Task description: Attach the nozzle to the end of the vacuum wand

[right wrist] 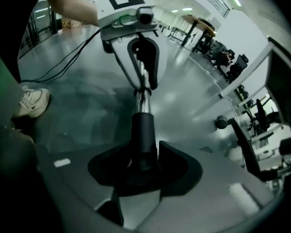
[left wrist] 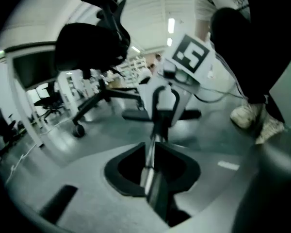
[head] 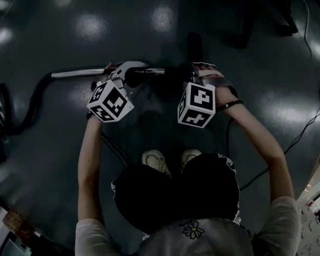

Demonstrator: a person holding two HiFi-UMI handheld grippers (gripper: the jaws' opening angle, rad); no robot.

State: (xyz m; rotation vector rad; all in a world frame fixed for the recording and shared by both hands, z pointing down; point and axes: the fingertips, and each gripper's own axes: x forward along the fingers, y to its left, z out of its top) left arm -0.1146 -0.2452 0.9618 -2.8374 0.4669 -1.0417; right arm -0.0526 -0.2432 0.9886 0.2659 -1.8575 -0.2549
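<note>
The chrome vacuum wand (head: 74,73) lies level in front of me, its black hose (head: 26,111) trailing off to the left. My left gripper (head: 129,76) is shut on the wand (left wrist: 149,164), which runs straight out between its dark pads. The black nozzle (head: 194,48) sits on the wand's right end, with its neck (right wrist: 141,130) clamped in my right gripper (right wrist: 143,161). In the right gripper view the chrome tube (right wrist: 142,97) leads from the neck up to the left gripper (right wrist: 136,50). The two grippers face each other along the wand, a short stretch of tube apart.
My shoes (head: 173,159) stand on the dark glossy floor below the wand. Cables (head: 301,132) cross the floor at right. A black office chair (left wrist: 89,42) stands near, its wheeled base (left wrist: 94,106) close by, and desks (right wrist: 262,125) line the room's edge.
</note>
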